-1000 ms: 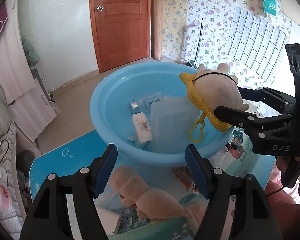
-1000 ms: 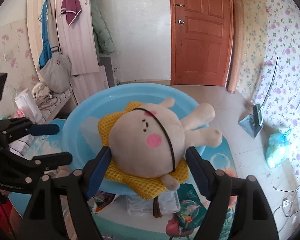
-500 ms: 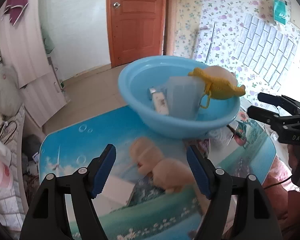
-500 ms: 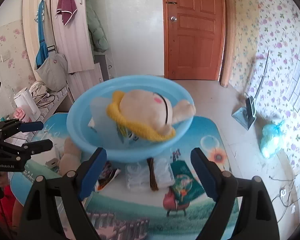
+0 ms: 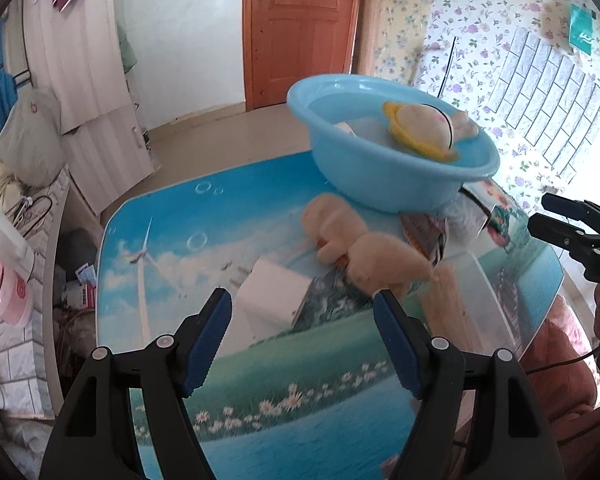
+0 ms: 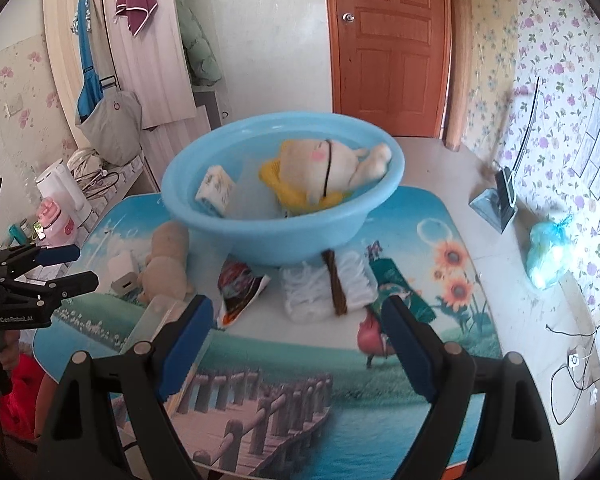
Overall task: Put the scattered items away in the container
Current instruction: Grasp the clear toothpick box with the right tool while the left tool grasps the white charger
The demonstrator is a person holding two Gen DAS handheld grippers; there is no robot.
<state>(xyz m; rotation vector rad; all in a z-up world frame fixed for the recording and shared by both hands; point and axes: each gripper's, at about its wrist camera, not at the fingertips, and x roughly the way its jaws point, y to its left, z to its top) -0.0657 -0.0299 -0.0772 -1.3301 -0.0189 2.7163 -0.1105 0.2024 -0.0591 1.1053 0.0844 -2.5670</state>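
A blue basin stands at the far side of the picture-printed table. Inside it lies a beige plush with a yellow knitted collar, beside a patterned pack. On the table in front of the basin lie a tan plush bear, a white box, a snack packet, a white bundle with a brown stick and a green packet. My left gripper is open and holds nothing. My right gripper is open too, short of the scattered items.
A clear flat piece lies near the table's front left edge. A kettle and pink jar sit on a ledge to the left. A wooden door stands behind, and a blue bag lies on the floor to the right.
My right gripper let go of the collared plush, which now lies in the basin. Both grippers have drawn back from the basin towards the table's near side.
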